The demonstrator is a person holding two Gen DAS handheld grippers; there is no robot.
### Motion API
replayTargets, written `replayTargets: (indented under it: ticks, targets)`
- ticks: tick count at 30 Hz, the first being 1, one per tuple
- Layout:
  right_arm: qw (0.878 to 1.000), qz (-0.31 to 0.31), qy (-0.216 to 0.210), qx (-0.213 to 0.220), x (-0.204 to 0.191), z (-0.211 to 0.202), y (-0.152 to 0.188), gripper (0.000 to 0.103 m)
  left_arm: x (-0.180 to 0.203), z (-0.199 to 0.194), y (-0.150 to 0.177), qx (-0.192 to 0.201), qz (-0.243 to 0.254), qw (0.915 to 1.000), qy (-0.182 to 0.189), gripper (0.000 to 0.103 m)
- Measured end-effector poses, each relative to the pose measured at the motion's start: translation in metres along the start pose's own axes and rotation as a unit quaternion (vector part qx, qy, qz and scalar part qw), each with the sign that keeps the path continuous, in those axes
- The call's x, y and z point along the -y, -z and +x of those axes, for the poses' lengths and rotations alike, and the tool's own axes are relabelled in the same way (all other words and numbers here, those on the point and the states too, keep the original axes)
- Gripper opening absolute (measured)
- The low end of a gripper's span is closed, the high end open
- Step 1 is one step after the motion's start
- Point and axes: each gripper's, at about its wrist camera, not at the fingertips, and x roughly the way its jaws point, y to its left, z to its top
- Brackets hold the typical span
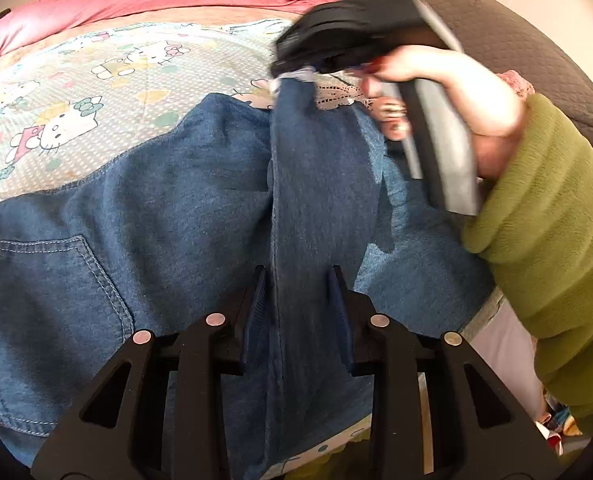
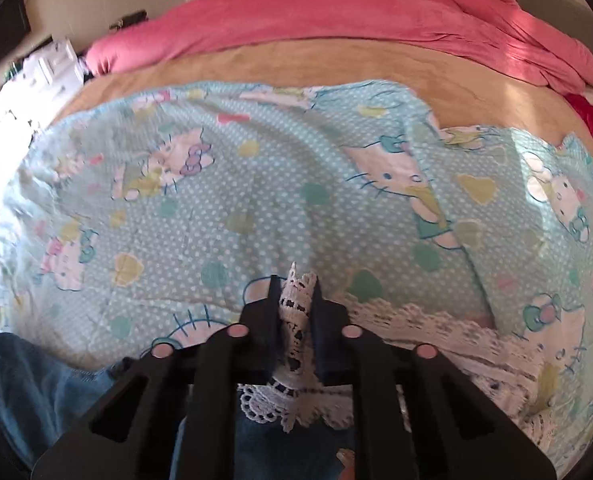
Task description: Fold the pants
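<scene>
Blue denim filled the lower half of the left wrist view: the pants (image 1: 168, 208) lay spread on the patterned sheet (image 1: 76, 92) of the bed, a back pocket at lower left. One leg (image 1: 316, 168) rose as a raised strip up the centre of the frame to the right claw (image 1: 296, 70), which was clamped on its lace-trimmed hem (image 2: 296, 312); in the right wrist view that lace sat pinched between the two fingers. The left claw (image 1: 298, 304) stood apart, its fingers straddling the lifted leg without gripping it. Judging from this, folding had only begun: one leg was being carried over, no finished fold lay flat, and the lengthwise and crosswise folds seemed still to come.
</scene>
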Motion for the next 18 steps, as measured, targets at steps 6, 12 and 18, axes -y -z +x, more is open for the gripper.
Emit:
replayTargets:
  ticks: [6,12,18]
  targets:
    - [0.997,0.048,-0.028,0.06,0.044,-0.069,0.021,0.011,0.001,-0.011,0.009,0.006,-0.008,0.9999,0.005,0.026]
    - [0.991,0.088,-0.042,0.097,0.085,-0.132,0.061,0.011,0.003,-0.019,0.015,0.014,0.021,0.9993,-0.026,0.002]
    - [0.986,0.127,-0.072,0.086,0.112,-0.17,0.12,0.011,0.01,-0.038,0.018,0.028,0.06,0.9969,-0.041,0.0]
